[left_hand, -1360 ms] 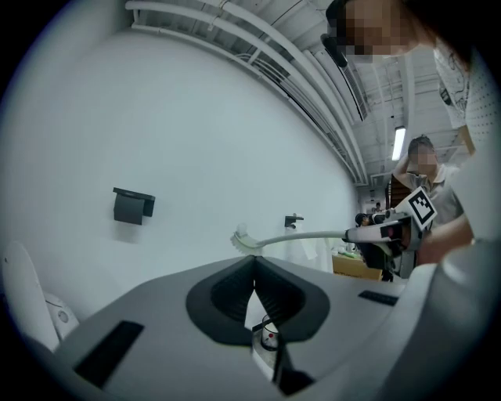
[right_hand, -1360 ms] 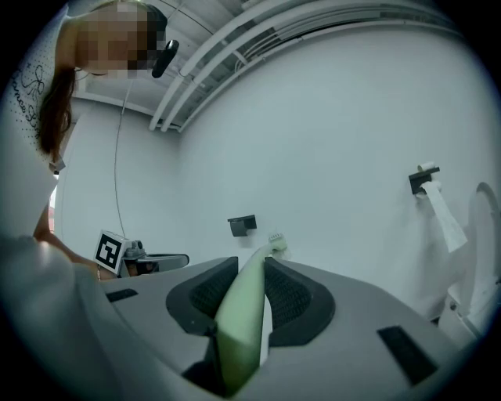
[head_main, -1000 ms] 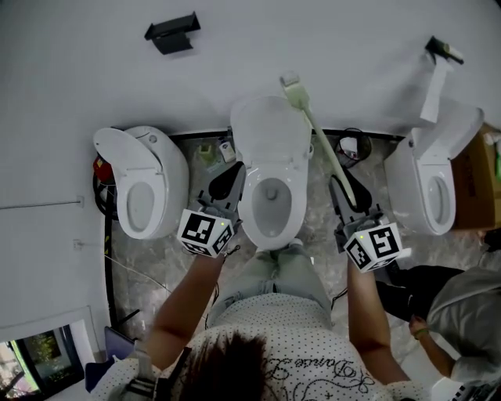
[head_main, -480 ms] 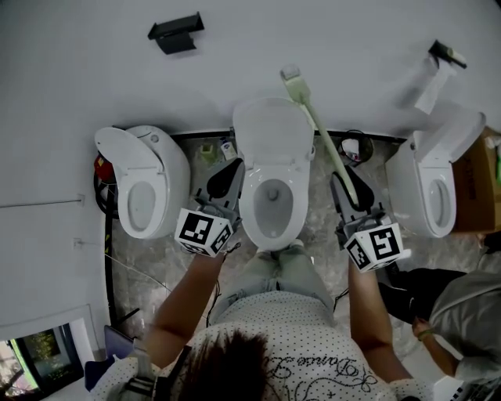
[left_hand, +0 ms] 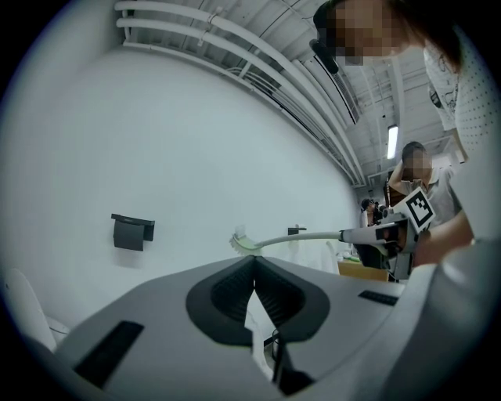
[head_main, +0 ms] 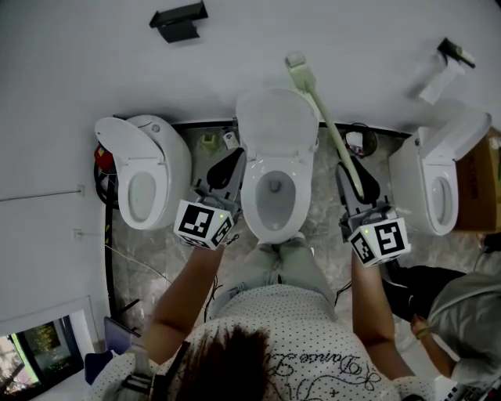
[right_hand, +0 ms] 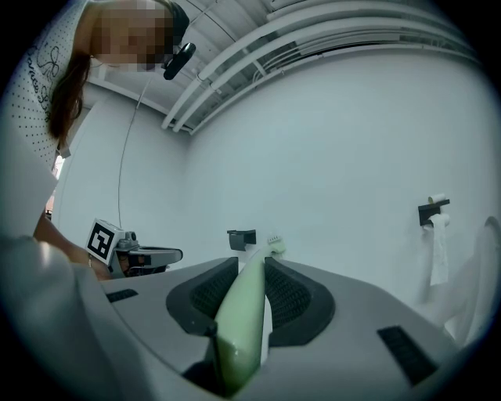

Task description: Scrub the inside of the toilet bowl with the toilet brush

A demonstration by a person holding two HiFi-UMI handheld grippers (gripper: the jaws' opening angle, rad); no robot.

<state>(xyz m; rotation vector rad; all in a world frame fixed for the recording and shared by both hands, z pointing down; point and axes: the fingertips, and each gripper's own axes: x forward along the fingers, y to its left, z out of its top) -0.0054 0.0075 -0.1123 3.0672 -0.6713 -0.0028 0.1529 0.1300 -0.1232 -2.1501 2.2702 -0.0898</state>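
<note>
The middle toilet (head_main: 275, 168) stands open with its lid up against the wall. A pale green toilet brush (head_main: 322, 111) is held in my right gripper (head_main: 354, 174), which is shut on the brush's handle (right_hand: 241, 313); the brush head (head_main: 297, 67) is raised up by the wall above the toilet lid. In the left gripper view the brush (left_hand: 291, 239) reaches across from the right. My left gripper (head_main: 229, 167) hangs left of the bowl, its jaws closed with nothing between them (left_hand: 254, 283).
Two more toilets stand either side, the left toilet (head_main: 142, 180) and the right toilet (head_main: 438, 184). A black holder (head_main: 179, 21) is on the wall. A paper roll (head_main: 438, 72) hangs at the right. Another person (head_main: 446, 313) crouches at lower right.
The brush and both grippers have shifted slightly; the brush head has moved a little up and right along the wall. Both grips are unchanged.
</note>
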